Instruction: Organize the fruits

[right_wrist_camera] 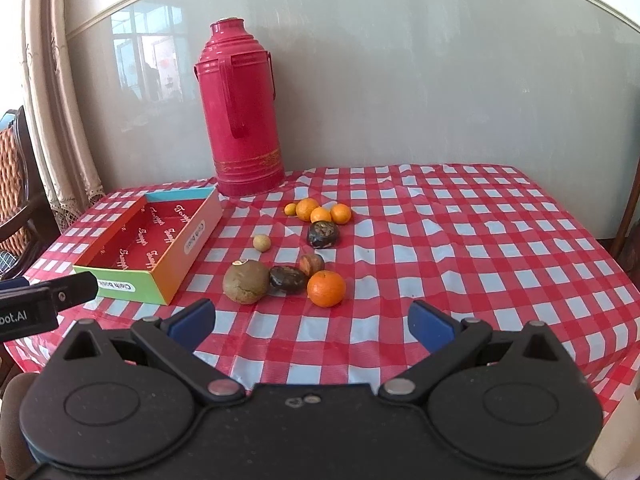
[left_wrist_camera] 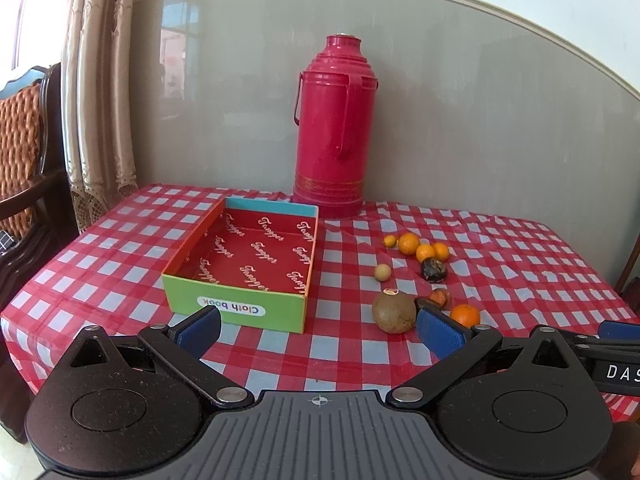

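An open cardboard box [left_wrist_camera: 248, 256] with a red printed inside stands empty on the checked tablecloth; it also shows at the left of the right wrist view [right_wrist_camera: 160, 240]. Right of it lie several fruits: a large brown round fruit [right_wrist_camera: 245, 282], a dark fruit [right_wrist_camera: 287, 279], an orange [right_wrist_camera: 326, 288], a small brown one [right_wrist_camera: 311, 264], a small pale ball [right_wrist_camera: 261, 243], another dark fruit [right_wrist_camera: 323, 234] and a cluster of small oranges [right_wrist_camera: 320, 211]. My left gripper [left_wrist_camera: 320, 330] is open and empty before the box. My right gripper [right_wrist_camera: 312, 322] is open and empty before the fruits.
A tall red thermos [left_wrist_camera: 334, 128] stands at the back against the wall, behind the box. A curtain [left_wrist_camera: 96, 92] and a wooden chair [left_wrist_camera: 24, 168] are off the table's left edge. The table's right edge drops off [right_wrist_camera: 624, 280].
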`<action>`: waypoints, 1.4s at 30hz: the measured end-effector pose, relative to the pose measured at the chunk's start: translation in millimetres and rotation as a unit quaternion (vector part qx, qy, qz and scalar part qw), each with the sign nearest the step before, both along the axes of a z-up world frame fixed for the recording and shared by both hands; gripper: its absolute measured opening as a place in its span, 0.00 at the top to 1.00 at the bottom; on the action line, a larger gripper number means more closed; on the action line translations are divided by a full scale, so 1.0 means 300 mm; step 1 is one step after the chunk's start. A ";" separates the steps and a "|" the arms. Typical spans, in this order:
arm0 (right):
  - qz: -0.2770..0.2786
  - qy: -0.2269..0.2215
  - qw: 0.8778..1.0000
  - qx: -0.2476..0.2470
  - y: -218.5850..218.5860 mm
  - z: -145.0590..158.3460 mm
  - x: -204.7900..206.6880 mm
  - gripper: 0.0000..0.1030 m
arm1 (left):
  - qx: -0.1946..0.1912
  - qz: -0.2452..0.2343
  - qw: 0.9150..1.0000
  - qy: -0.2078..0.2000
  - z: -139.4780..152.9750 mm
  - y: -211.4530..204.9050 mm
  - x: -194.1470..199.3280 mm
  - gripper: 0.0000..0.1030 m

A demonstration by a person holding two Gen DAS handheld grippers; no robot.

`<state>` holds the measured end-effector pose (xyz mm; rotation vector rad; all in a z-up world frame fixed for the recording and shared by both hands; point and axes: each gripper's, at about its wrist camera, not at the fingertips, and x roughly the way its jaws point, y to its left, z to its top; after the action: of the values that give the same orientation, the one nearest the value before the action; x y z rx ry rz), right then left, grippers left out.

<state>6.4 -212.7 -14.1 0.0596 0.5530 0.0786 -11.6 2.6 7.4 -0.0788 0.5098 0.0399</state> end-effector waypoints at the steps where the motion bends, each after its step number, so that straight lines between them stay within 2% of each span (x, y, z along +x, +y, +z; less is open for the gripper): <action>1: 0.000 0.000 1.000 0.000 0.000 0.000 0.000 0.05 | -0.001 0.000 1.000 0.000 0.000 0.001 -0.001 0.00; 13: -0.006 -0.012 1.000 0.008 -0.013 0.019 -0.014 0.05 | 0.004 -0.003 1.000 -0.008 0.021 -0.002 -0.014 0.00; 33: -0.008 -0.008 1.000 0.009 -0.019 0.010 -0.003 0.05 | 0.013 -0.009 1.000 -0.007 0.019 -0.022 -0.005 0.00; 42: -0.017 0.001 1.000 0.005 -0.036 -0.042 0.027 0.05 | 0.043 -0.020 0.999 0.001 -0.028 -0.052 0.025 0.00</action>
<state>14.5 -223.4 -26.7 0.0780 0.5530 0.0483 -4.2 -13.0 -1.1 0.0159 0.5113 0.0233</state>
